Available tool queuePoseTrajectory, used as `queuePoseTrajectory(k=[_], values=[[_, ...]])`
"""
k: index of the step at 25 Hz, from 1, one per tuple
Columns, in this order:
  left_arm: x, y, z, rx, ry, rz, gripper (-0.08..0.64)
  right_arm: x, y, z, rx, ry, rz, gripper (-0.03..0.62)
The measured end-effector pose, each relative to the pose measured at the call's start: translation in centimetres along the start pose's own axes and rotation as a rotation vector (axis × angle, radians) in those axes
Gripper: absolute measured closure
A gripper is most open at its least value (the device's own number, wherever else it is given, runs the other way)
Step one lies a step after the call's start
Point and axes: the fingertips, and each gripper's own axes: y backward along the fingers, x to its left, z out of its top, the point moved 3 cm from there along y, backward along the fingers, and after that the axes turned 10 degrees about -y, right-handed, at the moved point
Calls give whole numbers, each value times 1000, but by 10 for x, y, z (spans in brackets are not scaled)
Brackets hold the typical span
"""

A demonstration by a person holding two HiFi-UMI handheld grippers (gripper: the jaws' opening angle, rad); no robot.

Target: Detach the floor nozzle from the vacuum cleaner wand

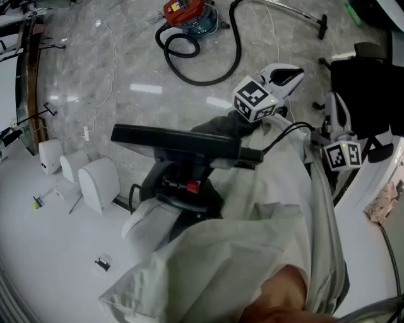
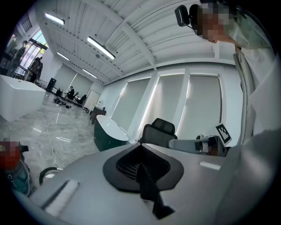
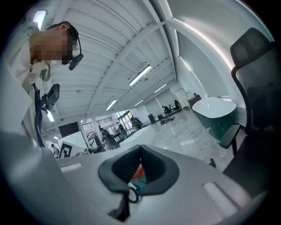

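Grey marble floor (image 1: 126, 69), white beamed ceiling (image 2: 145, 26) w/ strip lights (image 2: 101, 47), tall windows (image 2: 204, 110), black office chair (image 2: 159, 128)

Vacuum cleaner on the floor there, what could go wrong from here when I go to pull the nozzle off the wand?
1. The black hose loops across the floor ahead of you, and a white cable trails nearby. Either could catch a foot on the way to the nozzle.
2. The left tongs and right tongs are both shut and empty, so they must open before gripping the wand.
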Motion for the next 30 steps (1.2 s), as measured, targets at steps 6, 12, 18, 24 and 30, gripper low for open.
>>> queuePoseTrajectory(k=[6, 12, 18, 24, 30], values=[[1, 0, 0, 3, 2, 4, 555, -1, 0, 0, -2, -6, -6, 589], [0, -2, 0, 5, 3, -7, 556, -1, 1, 1, -18, -23, -4, 590], [2, 4, 1, 9, 0, 20, 555, -6, 1, -1, -44, -85, 26, 589], [8, 6, -4, 34, 19, 21, 555, -14, 8, -4, -71, -122, -6, 590], [41, 19, -5, 47, 36, -3, 555, -9, -18, -20, -59, -155, -79, 590]])
